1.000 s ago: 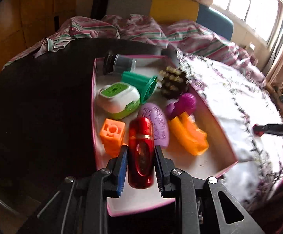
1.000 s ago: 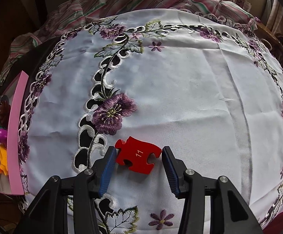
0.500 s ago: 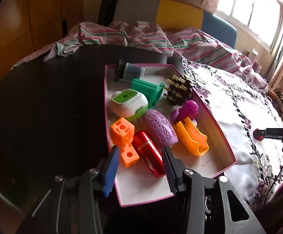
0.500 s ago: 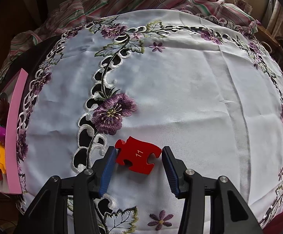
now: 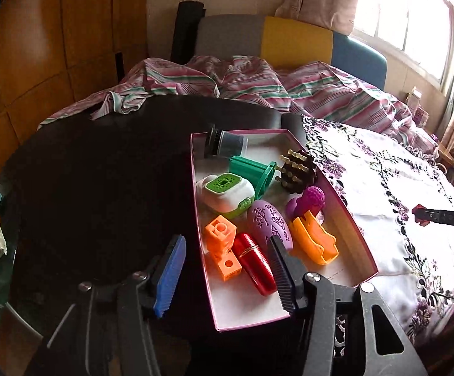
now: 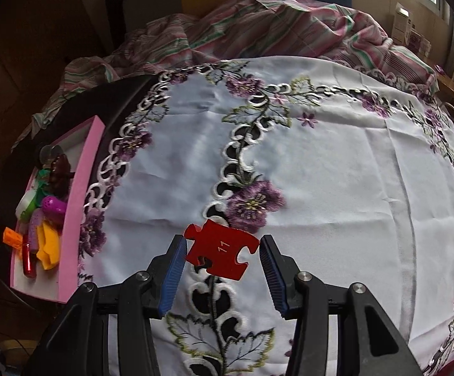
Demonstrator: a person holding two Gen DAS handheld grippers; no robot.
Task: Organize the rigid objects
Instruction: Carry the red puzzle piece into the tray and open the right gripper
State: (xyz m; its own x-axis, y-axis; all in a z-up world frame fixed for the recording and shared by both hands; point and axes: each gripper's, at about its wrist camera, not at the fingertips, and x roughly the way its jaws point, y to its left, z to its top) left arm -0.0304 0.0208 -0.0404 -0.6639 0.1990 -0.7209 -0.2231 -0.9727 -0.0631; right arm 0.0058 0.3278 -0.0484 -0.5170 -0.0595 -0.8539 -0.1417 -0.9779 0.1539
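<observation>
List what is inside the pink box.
The pink box holds a red tube, orange blocks, an orange holder, a purple oval, a purple ball-headed piece, a white-green case, a green part, a brown pegged brush and a dark jar. Anything beneath them is hidden.

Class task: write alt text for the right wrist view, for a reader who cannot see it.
An open right gripper brackets a red puzzle piece marked 11, lying on a white tablecloth embroidered with purple flowers. At far left, a pink box holds colourful small objects.
</observation>
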